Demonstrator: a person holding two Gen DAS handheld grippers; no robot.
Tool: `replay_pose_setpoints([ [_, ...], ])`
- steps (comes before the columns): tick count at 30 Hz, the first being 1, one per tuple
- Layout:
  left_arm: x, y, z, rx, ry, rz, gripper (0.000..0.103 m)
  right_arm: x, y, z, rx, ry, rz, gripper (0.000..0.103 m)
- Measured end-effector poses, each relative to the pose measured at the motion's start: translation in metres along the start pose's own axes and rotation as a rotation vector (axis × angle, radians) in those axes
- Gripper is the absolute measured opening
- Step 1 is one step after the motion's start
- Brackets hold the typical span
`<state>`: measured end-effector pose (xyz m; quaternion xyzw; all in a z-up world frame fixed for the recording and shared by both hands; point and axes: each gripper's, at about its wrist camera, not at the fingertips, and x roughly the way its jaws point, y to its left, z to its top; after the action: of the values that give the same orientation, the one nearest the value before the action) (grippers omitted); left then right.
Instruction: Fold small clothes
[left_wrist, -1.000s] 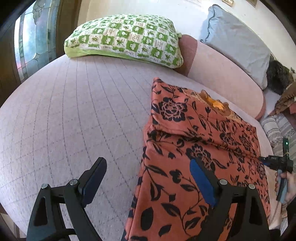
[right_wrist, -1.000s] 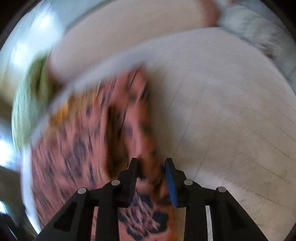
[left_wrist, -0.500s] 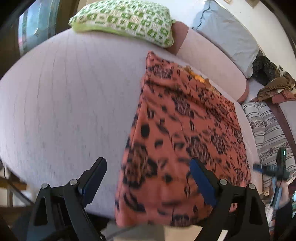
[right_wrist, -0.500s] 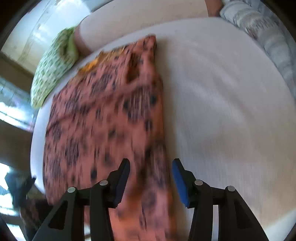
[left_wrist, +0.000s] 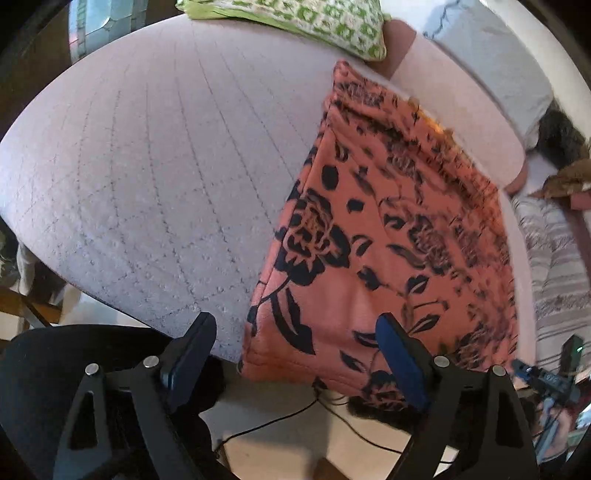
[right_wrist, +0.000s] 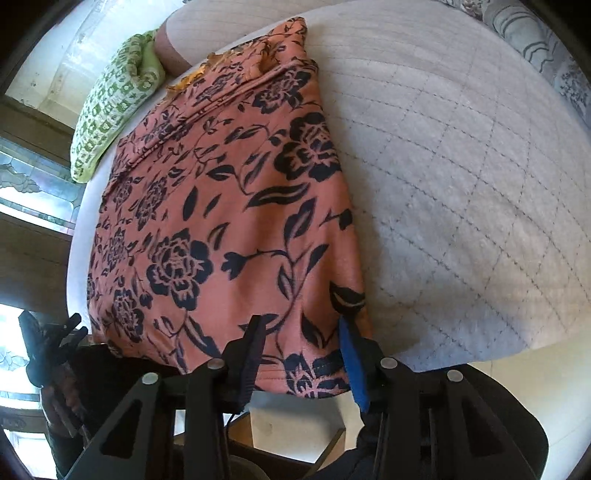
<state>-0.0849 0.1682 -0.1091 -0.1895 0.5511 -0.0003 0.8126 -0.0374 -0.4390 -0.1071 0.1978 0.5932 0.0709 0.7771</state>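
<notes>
**Both grippers drawn back to the near hem of the cloth**

Both grippers have pulled back toward the near edge of the bed since a second ago, so the floor and a black cable (left_wrist: 280, 417) now show below the hem; the left gripper (left_wrist: 295, 354) has its jaws spread wide and closing slightly, with the near left corner of the orange flowered cloth (left_wrist: 388, 229) seen between them but clear of the pads; it holds nothing; the right gripper (right_wrist: 301, 354) stands about half open, its jaws closing, with the near right hem of the cloth (right_wrist: 229, 206) seen in the gap; whether the pads touch the fabric I cannot tell; the cloth lies flat on the pale quilted bed (left_wrist: 147, 166), its near edge hanging just over the side; farther off, a green checked pillow (left_wrist: 314, 22) rests at the head of the bed, beside a pink bolster (left_wrist: 454, 110); a grey pillow (left_wrist: 491, 62) leans behind that.
</notes>
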Motion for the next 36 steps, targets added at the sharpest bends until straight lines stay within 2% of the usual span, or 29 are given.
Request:
replay_pose_setpoints([
  [2, 0.012, 0.002, 0.0, 0.01, 0.043, 0.06, 0.088, 0.006, 0.005, 0.003, 0.013, 0.007, 0.009, 0.043],
  [4, 0.016, 0.004, -0.002, 0.006, 0.054, 0.112, 0.079, 0.002, 0.009, -0.002, 0.008, 0.011, 0.016, 0.043],
  [7, 0.006, 0.01, -0.004, -0.019, 0.014, 0.077, 0.079, -0.013, 0.011, -0.008, 0.006, 0.0, 0.025, 0.043],
  [9, 0.011, 0.012, -0.004, -0.014, 0.034, 0.078, 0.079, -0.018, 0.007, -0.008, 0.006, -0.017, 0.019, 0.043],
  [11, 0.011, 0.011, -0.004, -0.005, 0.032, 0.086, 0.079, -0.01, 0.003, -0.003, 0.019, -0.007, 0.009, 0.043],
  [13, 0.008, 0.007, -0.005, 0.018, 0.023, 0.082, 0.072, 0.006, -0.002, 0.002, 0.039, 0.017, -0.006, 0.043],
  [14, 0.008, 0.007, -0.005, 0.022, 0.024, 0.093, 0.059, 0.01, -0.002, 0.002, 0.038, 0.02, -0.004, 0.045],
  [16, 0.006, 0.01, -0.004, 0.018, 0.024, 0.098, 0.045, 0.013, 0.001, -0.001, 0.017, 0.007, -0.031, 0.037],
  [18, 0.0, 0.016, -0.002, 0.007, 0.028, 0.066, 0.011, 0.011, 0.0, -0.004, 0.008, -0.003, -0.067, 0.01],
  [19, 0.002, 0.018, 0.0, 0.0, 0.033, 0.042, 0.008, 0.009, -0.003, -0.004, 0.021, 0.0, -0.058, 0.009],
  [21, 0.002, 0.018, 0.001, -0.003, 0.032, 0.033, 0.008, -0.003, -0.004, -0.006, 0.021, -0.016, -0.036, 0.009],
  [22, 0.002, 0.017, 0.0, 0.005, 0.028, 0.031, 0.008, -0.015, 0.001, -0.007, -0.016, -0.036, -0.069, 0.01],
  [23, 0.001, 0.017, -0.001, 0.008, 0.021, 0.027, 0.017, -0.02, 0.001, -0.007, -0.024, -0.042, -0.071, 0.012],
  [24, 0.001, 0.016, -0.002, 0.008, 0.013, 0.02, 0.033, -0.024, 0.0, -0.006, -0.031, -0.046, -0.08, 0.024],
  [25, 0.002, 0.012, -0.001, 0.005, 0.005, 0.008, 0.043, -0.024, 0.0, -0.005, -0.04, -0.049, -0.102, 0.037],
  [26, 0.0, 0.01, -0.002, 0.003, -0.007, -0.002, 0.06, -0.022, -0.003, -0.004, -0.041, -0.051, -0.133, 0.071],
  [27, -0.004, 0.009, -0.002, 0.008, -0.03, 0.006, 0.067, -0.021, -0.004, -0.002, -0.036, -0.052, -0.135, 0.08],
  [29, -0.005, 0.005, -0.001, 0.024, -0.053, 0.033, 0.068, -0.017, -0.006, -0.002, -0.018, -0.068, -0.102, 0.08],
  [32, -0.001, 0.01, -0.001, 0.015, -0.023, 0.034, 0.068, 0.0, -0.008, -0.002, -0.004, -0.033, -0.075, 0.08],
  [34, 0.004, 0.011, -0.003, 0.025, -0.009, 0.06, 0.068, 0.01, -0.005, -0.005, 0.014, -0.012, -0.056, 0.072],
  [36, 0.009, 0.009, -0.003, 0.03, -0.006, 0.075, 0.068, 0.013, -0.002, -0.009, 0.01, -0.028, -0.09, 0.06],
])
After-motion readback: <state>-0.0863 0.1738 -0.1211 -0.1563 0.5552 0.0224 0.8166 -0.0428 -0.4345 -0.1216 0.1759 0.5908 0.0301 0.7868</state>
